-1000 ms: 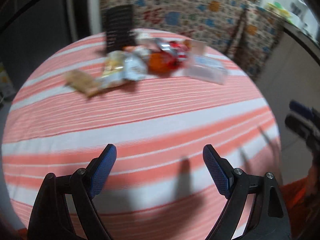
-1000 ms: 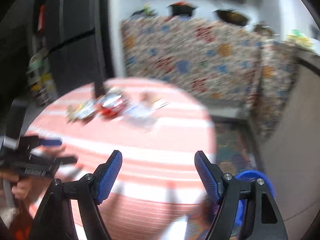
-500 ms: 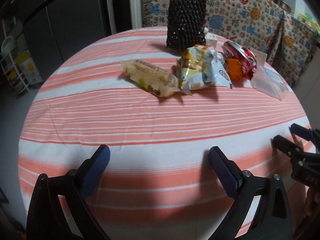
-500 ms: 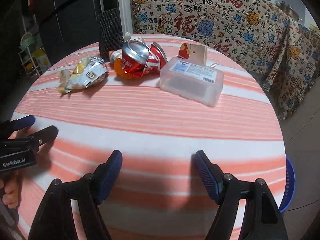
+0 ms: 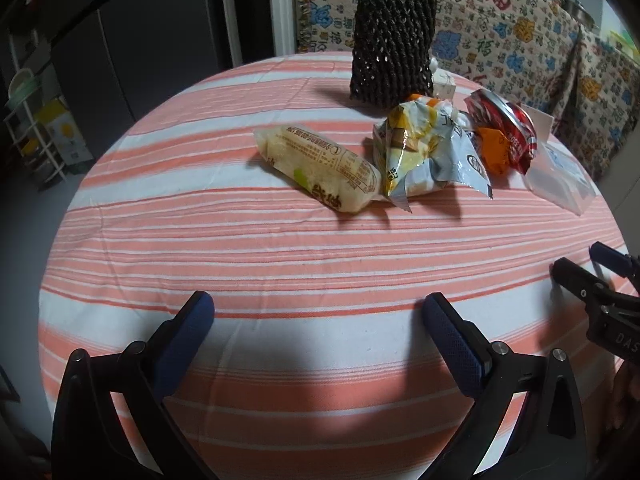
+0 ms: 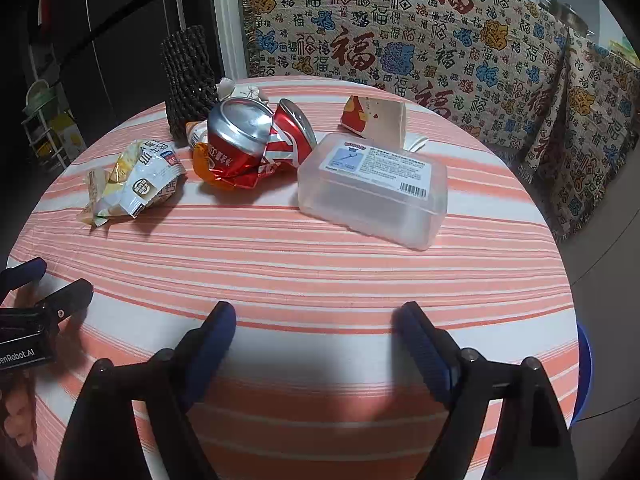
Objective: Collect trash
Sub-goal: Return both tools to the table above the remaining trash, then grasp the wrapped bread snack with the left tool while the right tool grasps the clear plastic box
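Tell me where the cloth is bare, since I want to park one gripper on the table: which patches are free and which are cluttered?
Free: the wide striped band of tablecloth between the left gripper and the bread wrapper, and between the right gripper and the plastic box. Crowded: the far side, where chip bag, crushed can and woven basket cluster.

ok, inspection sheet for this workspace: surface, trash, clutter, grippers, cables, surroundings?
Surface: round table with an orange-and-white striped cloth.
Trash: crushed red can, crumpled snack bag, sealed pastry packet, torn paper cup.
Clutter: clear plastic box, dark woven holder.
Grippers: left gripper open, empty; right gripper open, empty; both hover short of the trash.
Cables: nothing seen.
Surroundings: patterned throw, dark fridge, blue bin.
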Available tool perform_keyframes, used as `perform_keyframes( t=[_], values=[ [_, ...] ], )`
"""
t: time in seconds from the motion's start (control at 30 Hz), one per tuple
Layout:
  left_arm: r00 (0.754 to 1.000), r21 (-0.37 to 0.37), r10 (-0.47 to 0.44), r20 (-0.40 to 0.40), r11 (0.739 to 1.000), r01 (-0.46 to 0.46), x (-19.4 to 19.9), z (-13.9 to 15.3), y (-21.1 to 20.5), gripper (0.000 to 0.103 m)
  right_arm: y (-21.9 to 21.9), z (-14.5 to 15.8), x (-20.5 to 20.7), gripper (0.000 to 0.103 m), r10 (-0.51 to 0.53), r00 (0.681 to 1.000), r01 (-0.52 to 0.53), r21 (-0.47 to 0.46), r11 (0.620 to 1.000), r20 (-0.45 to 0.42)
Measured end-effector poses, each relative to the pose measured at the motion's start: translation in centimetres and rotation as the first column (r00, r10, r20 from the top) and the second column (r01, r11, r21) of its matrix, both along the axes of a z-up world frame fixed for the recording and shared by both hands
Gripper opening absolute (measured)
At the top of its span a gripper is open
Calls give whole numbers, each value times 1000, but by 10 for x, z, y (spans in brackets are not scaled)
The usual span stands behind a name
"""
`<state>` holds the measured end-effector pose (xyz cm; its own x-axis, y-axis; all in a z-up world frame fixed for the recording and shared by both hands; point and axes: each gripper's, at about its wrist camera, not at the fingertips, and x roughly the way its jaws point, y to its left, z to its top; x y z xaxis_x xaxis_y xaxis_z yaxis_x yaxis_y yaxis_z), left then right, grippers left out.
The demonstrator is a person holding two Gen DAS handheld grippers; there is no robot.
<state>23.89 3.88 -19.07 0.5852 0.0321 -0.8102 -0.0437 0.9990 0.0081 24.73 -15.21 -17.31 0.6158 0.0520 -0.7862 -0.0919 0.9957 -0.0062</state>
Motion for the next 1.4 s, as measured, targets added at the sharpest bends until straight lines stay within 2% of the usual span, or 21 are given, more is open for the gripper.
perform_keyframes(
  t=[0.2, 0.27, 0.37, 0.43, 0.5, 0.67, 0.73, 0.8, 0.87, 0.93, 1.0, 1.07, 1.13, 1.2, 1.27, 1.3, 1.33, 1.4],
  values=[
    [999, -16, 29, 14, 999, -29, -4, 3, 7, 102, -1, 0, -1, 87, 1, 1000, -1, 3, 1000, 0],
    [997, -50, 68, 41, 997, -66, -9, 8, 17, 102, -1, 0, -1, 87, 1, 1000, -1, 1, 1000, 0],
    [987, -155, 139, 81, 980, -126, -7, 26, 37, 102, -1, 0, -2, 87, 1, 1000, -1, -1, 1000, 0],
    [980, -232, 183, 72, 959, -162, 7, 38, 47, 102, -1, 1, -2, 87, 1, 1000, -1, -3, 1000, 0],
    [975, -272, 212, 68, 944, -186, 24, 44, 52, 102, -1, 1, -2, 87, 1, 1000, -1, -3, 1000, 0],
    [966, -276, 258, 0, 929, -248, 70, 25, 49, 101, -1, 1, -2, 87, 1, 1000, -1, -3, 1000, 0],
    [970, -230, 243, -30, 942, -243, 77, 14, 41, 89, -1, 1, -2, 87, 2, 1000, -2, -3, 1000, 0],
    [975, -213, 220, -35, 951, -222, 73, 10, 40, 83, -1, 2, -2, 87, 1, 1000, -1, -2, 1000, 0],
    [981, -226, 193, -23, 955, -193, 63, 12, 44, 68, -1, 2, -2, 87, 2, 1000, -2, -3, 1000, 0],
    [990, -261, 140, -21, 955, -140, 59, 15, 50, 40, -2, 2, -2, 87, 2, 1000, -2, -2, 1000, 0],
    [997, -254, 81, -18, 963, -83, 56, 22, 56, 25, -2, 2, -2, 87, 2, 1000, -2, -3, 1000, 0],
    [999, -224, 46, -7, 973, -47, 55, 29, 60, 22, -2, 2, -3, 87, 2, 1000, -2, -3, 1000, 0],
    [999, -236, -32, -11, 971, 28, 57, 34, 63, 19, -2, 2, -3, 87, 2, 1000, -2, -3, 1000, 0],
    [997, -238, -77, -22, 969, 69, 60, 34, 61, 20, -2, 2, -3, 87, 2, 1000, -2, -3, 1000, 0],
    [997, -205, -71, -8, 976, 67, 61, 35, 55, 36, -2, 2, -3, 87, 2, 1000, -2, -3, 1000, 0],
    [998, -197, -61, -8, 979, 59, 61, 33, 52, 57, -2, 2, -3, 87, 2, 1000, -2, -3, 1000, 0],
    [999, -196, -45, -3, 980, 44, 62, 32, 49, 69, -2, 2, -3, 87, 2, 1000, -2, -3, 1000, 0],
    [1000, -187, -16, -3, 982, 15, 65, 28, 45, 72, -2, 2, -3, 87, 2, 1000, -2, -2, 1000, 0]
  ],
)
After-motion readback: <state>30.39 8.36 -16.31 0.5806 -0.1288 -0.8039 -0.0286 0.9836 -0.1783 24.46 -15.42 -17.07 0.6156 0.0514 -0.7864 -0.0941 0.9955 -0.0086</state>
